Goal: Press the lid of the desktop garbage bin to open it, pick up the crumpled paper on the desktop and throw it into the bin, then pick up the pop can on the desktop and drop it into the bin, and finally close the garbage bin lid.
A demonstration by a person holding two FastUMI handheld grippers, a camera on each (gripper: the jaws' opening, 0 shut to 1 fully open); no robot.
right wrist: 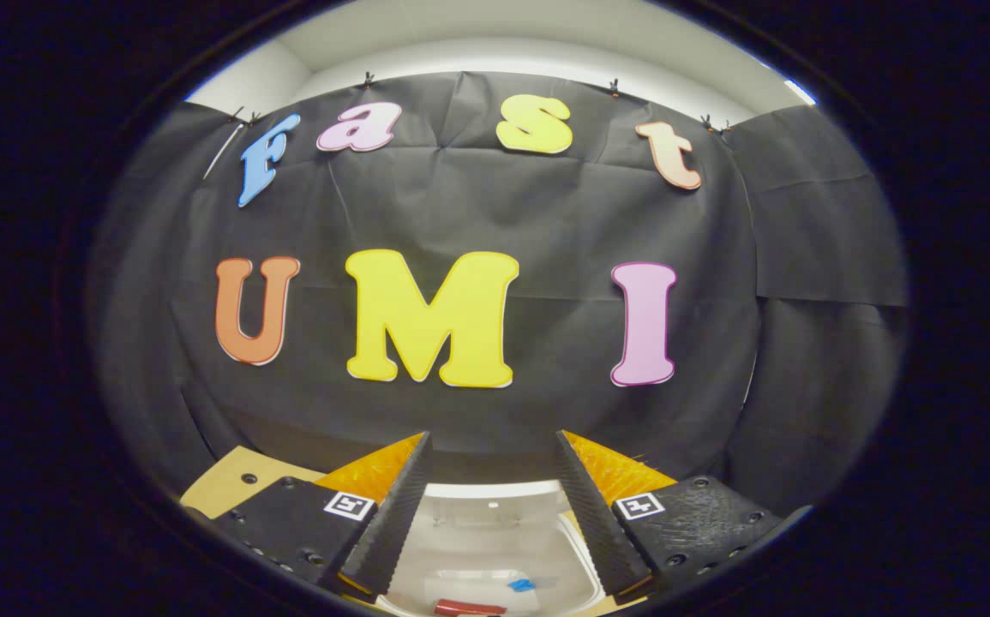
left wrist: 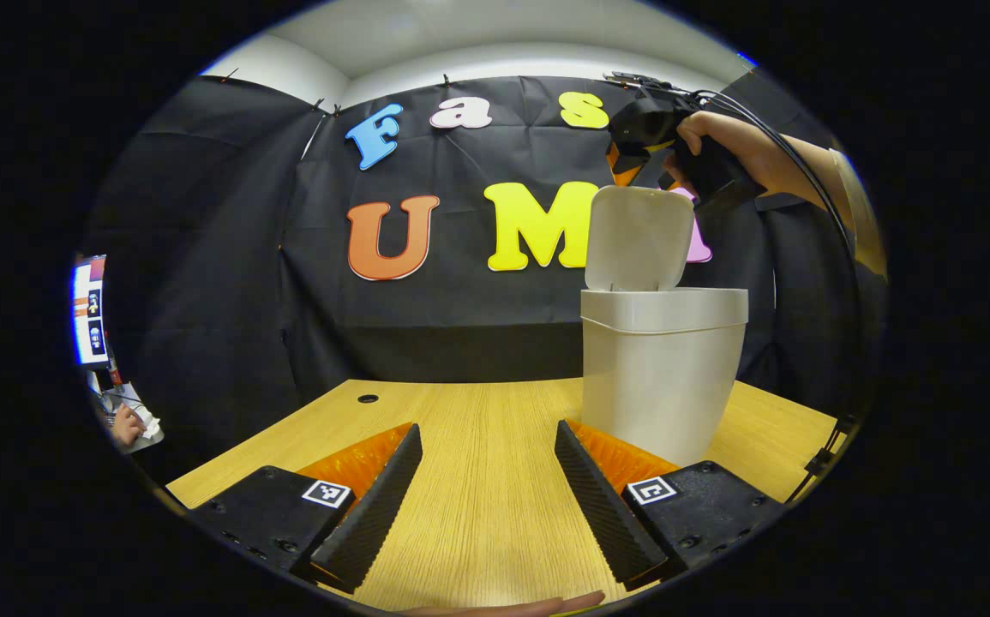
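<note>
Below my right gripper, whose fingers stand apart with nothing between them, the right gripper view looks down into the open bin at a red can. From my left gripper, low over the table with fingers spread and empty, the bin stands with its lid raised, my right hand held above it.

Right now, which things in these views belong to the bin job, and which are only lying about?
Part of the job:
- garbage bin
- its lid, standing open
- right gripper, above the bin
- left gripper, open over the desk

Just there:
- wooden desk
- screen at the far left
</note>
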